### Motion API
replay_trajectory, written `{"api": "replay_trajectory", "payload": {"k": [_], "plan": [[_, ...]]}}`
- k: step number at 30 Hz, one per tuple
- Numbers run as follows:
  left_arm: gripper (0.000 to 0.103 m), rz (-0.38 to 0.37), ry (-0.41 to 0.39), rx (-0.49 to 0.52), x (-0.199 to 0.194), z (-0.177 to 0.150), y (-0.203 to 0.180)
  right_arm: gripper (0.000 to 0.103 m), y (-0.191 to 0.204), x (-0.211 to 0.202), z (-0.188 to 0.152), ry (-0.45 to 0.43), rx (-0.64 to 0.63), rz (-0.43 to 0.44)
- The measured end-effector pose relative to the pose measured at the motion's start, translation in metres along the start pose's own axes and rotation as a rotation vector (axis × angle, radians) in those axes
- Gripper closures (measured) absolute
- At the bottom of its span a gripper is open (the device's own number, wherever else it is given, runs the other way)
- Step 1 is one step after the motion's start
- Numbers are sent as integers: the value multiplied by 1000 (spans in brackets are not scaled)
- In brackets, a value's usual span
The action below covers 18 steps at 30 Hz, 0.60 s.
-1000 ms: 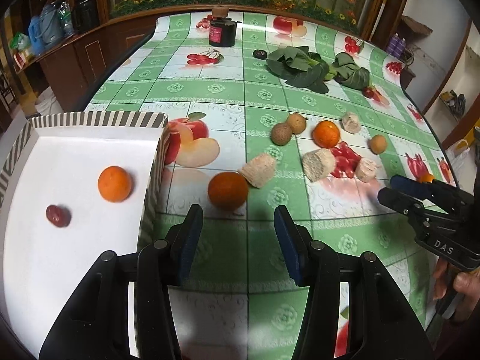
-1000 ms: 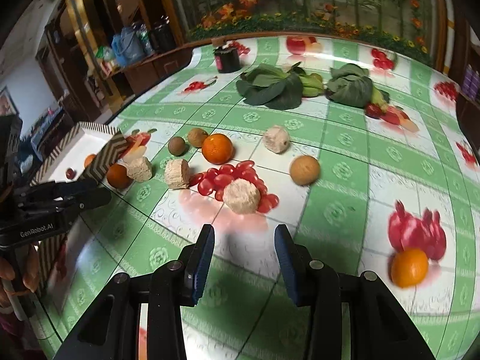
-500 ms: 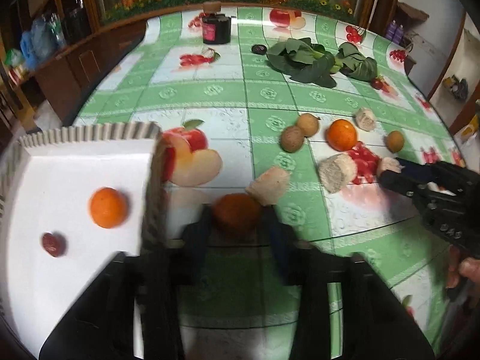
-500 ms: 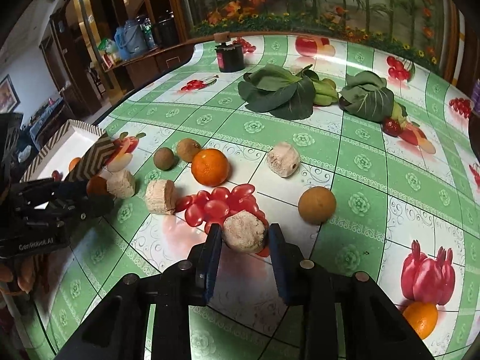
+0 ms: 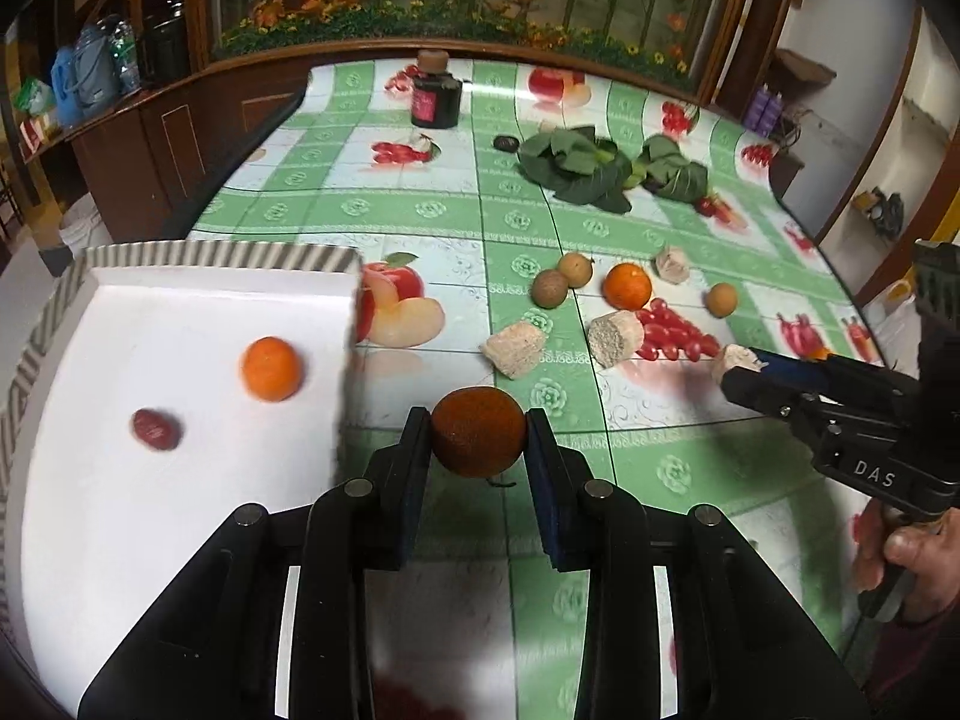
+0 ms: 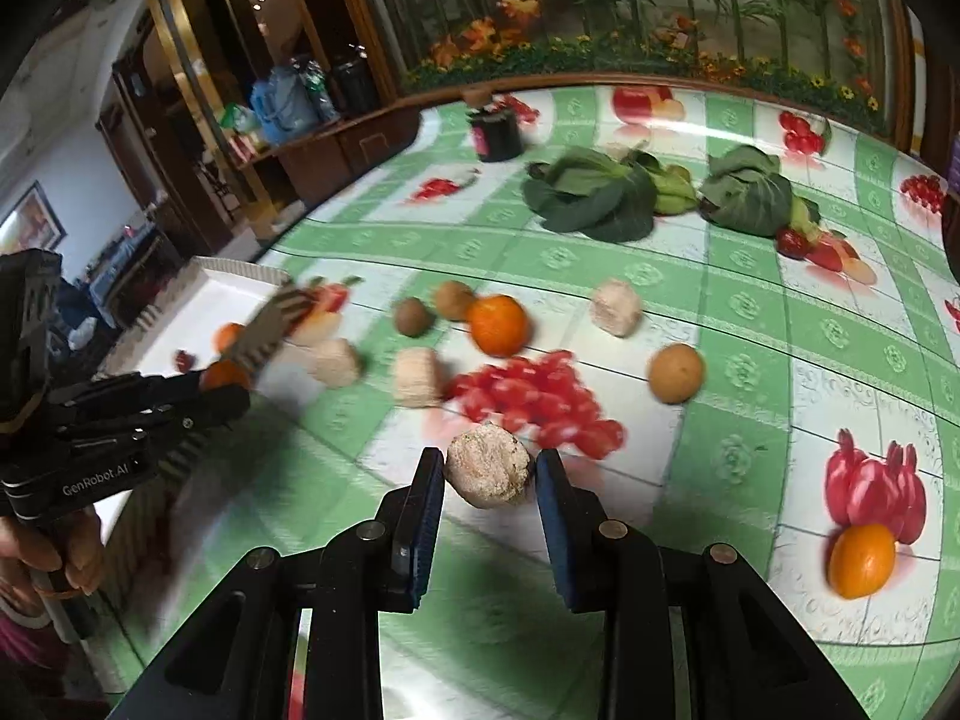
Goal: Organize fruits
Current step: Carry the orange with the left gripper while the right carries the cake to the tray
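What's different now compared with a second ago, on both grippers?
Both grippers advanced and closed: the left gripper took hold of the orange, the right gripper took the beige chunk. The orange and red fruit in the white tray stayed put, as did the other table fruit.

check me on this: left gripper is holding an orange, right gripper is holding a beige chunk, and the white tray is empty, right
Not quite: the white tray is not empty. The left wrist view shows an orange fruit and a small red fruit in it. The rest holds: left gripper grips an orange, right gripper a beige chunk.
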<state>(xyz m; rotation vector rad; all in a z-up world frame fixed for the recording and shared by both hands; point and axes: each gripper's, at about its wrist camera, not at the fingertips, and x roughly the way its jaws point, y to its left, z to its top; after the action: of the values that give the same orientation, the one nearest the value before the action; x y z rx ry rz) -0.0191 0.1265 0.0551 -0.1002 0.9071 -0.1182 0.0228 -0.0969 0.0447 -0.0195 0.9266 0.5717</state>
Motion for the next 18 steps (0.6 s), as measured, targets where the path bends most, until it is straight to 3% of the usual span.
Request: {"api": "replay_trajectory", "payload": {"k": [8,18], "plan": [[72,75,-37,-62,-45,-13,45,72,56,-9,9,-30,-78,73],[72,164,-46,-124,-69,-33,93,73,132,4,25,-26,-173,188]]}}
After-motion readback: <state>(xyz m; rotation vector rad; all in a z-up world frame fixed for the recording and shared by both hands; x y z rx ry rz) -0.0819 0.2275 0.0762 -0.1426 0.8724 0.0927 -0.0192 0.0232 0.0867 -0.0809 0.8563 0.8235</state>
